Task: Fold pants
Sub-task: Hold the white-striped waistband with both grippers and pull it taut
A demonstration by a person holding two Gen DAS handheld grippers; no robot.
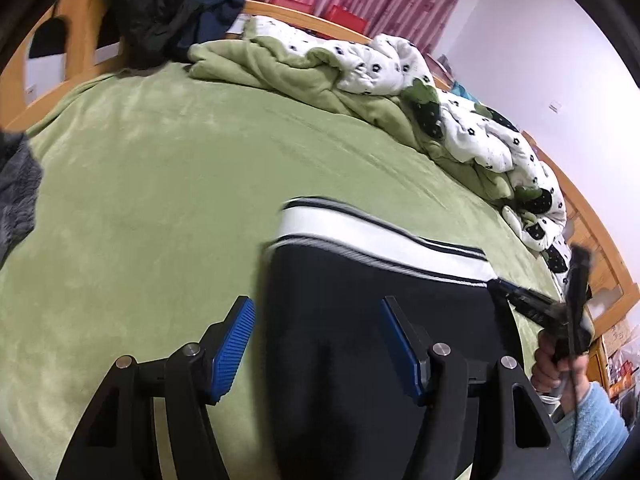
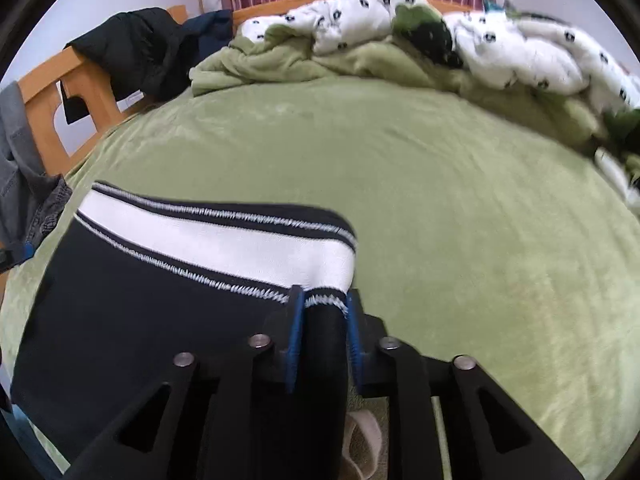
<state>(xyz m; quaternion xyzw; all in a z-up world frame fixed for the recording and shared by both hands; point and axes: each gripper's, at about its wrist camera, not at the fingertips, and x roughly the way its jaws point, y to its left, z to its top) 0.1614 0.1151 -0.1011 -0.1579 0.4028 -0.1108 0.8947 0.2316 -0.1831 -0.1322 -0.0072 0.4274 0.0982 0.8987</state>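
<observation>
Black pants (image 1: 360,320) with a white striped waistband (image 1: 372,236) lie on the green bed near its front edge. My left gripper (image 1: 316,312) is open, its blue pads either side of the pants' left edge, above the cloth. My right gripper (image 2: 322,300) is shut on the right corner of the pants (image 2: 160,320), just below the waistband (image 2: 240,244). It also shows in the left wrist view (image 1: 520,298), gripping that same corner, with the hand behind it.
The green bed sheet (image 2: 440,200) stretches ahead. A crumpled green and white quilt (image 2: 400,40) lies along the far side. Dark jackets (image 2: 140,48) hang on the wooden bed frame at the left. Grey jeans (image 2: 24,184) lie at the left edge.
</observation>
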